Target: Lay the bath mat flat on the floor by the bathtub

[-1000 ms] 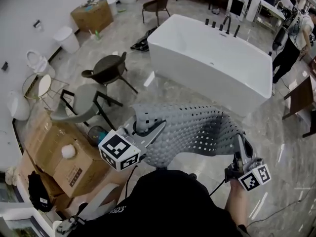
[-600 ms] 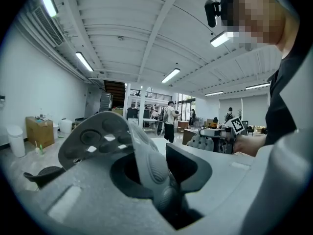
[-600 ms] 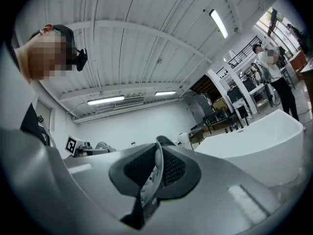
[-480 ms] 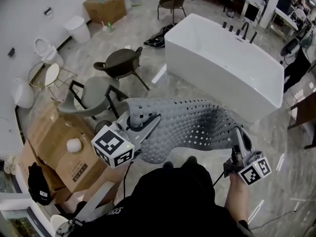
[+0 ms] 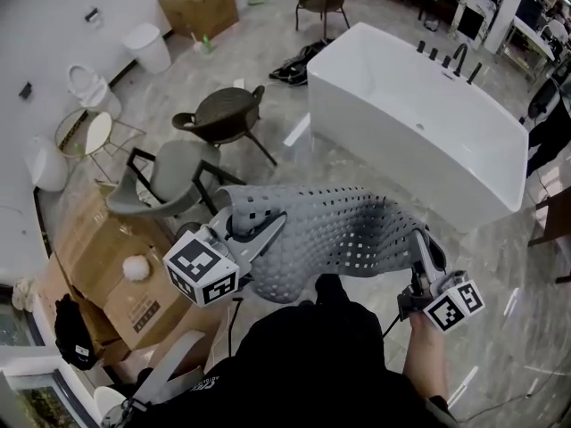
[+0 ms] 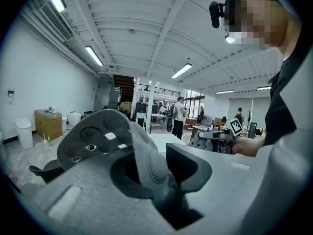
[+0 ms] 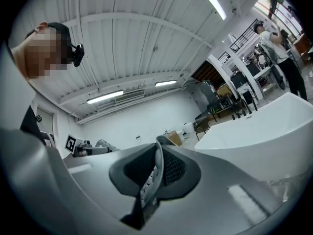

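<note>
A grey perforated bath mat (image 5: 339, 230) hangs in the air, stretched between both grippers, above the marble floor. My left gripper (image 5: 256, 230) is shut on the mat's left corner, and the left gripper view shows the folded mat (image 6: 144, 153) pinched between its jaws. At the right end my right gripper (image 5: 422, 244) is shut on the mat's thin edge (image 7: 156, 173). The white bathtub (image 5: 419, 119) stands beyond the mat toward the upper right, and it also shows as a white bathtub wall (image 7: 254, 141) in the right gripper view.
Two dark chairs (image 5: 219, 119) stand to the left of the tub, close behind the left gripper. Cardboard boxes (image 5: 116, 275) lie at the lower left. A dark bundle (image 5: 299, 61) lies on the floor by the tub's far end. Other people stand in the background.
Both grippers have carried the hanging mat across the floor, still gripping it. In the head view the tub has slid to the right and the chairs now lie nearer the left gripper.
</note>
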`<state>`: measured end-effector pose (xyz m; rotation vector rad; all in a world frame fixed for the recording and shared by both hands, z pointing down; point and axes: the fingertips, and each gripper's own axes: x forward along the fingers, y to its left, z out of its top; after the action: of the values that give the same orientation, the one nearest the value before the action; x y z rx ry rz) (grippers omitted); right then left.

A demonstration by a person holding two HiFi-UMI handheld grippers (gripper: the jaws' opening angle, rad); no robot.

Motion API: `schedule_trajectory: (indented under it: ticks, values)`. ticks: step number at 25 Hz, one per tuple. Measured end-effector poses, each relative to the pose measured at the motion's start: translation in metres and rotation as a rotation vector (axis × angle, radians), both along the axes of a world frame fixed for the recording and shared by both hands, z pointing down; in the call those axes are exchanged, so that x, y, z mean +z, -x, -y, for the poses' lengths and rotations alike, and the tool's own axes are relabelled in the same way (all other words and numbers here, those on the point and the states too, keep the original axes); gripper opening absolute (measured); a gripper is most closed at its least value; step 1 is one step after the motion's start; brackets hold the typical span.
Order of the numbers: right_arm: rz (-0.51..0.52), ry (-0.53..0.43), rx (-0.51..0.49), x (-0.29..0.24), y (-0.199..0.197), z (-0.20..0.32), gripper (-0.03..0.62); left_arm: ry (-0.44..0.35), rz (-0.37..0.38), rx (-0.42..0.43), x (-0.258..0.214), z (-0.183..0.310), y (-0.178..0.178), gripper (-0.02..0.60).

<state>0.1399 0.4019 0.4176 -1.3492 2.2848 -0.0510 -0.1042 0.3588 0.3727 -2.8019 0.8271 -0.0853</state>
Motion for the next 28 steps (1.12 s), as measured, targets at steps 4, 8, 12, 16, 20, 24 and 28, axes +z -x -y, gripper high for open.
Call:
schedule_trajectory:
  ticks: [4,8,12,16,20,24,28]
  values:
    - [0.015,0.019,-0.020,-0.007,-0.012,0.050,0.017,0.010,0.020,-0.011,-0.016,0.046,-0.017,0.094]
    - [0.033,0.044,-0.038,-0.016,-0.033,0.103,0.017,0.030,0.040,-0.012,-0.034,0.096,-0.049,0.092]
    - [0.051,0.060,-0.047,-0.031,-0.059,0.147,0.017,0.061,0.040,-0.001,-0.058,0.140,-0.081,0.092]
    - [0.085,0.066,-0.031,-0.038,-0.086,0.179,0.017,0.079,0.054,0.012,-0.070,0.178,-0.104,0.092]
    - [0.112,0.075,-0.001,-0.038,-0.097,0.200,0.017,0.111,0.083,0.036,-0.071,0.213,-0.117,0.092]
    - [0.143,0.105,0.037,-0.034,-0.105,0.219,0.017,0.139,0.112,0.074,-0.071,0.248,-0.126,0.092]
    - [0.168,0.141,0.099,-0.039,-0.107,0.240,0.017,0.158,0.141,0.133,-0.079,0.286,-0.132,0.092]
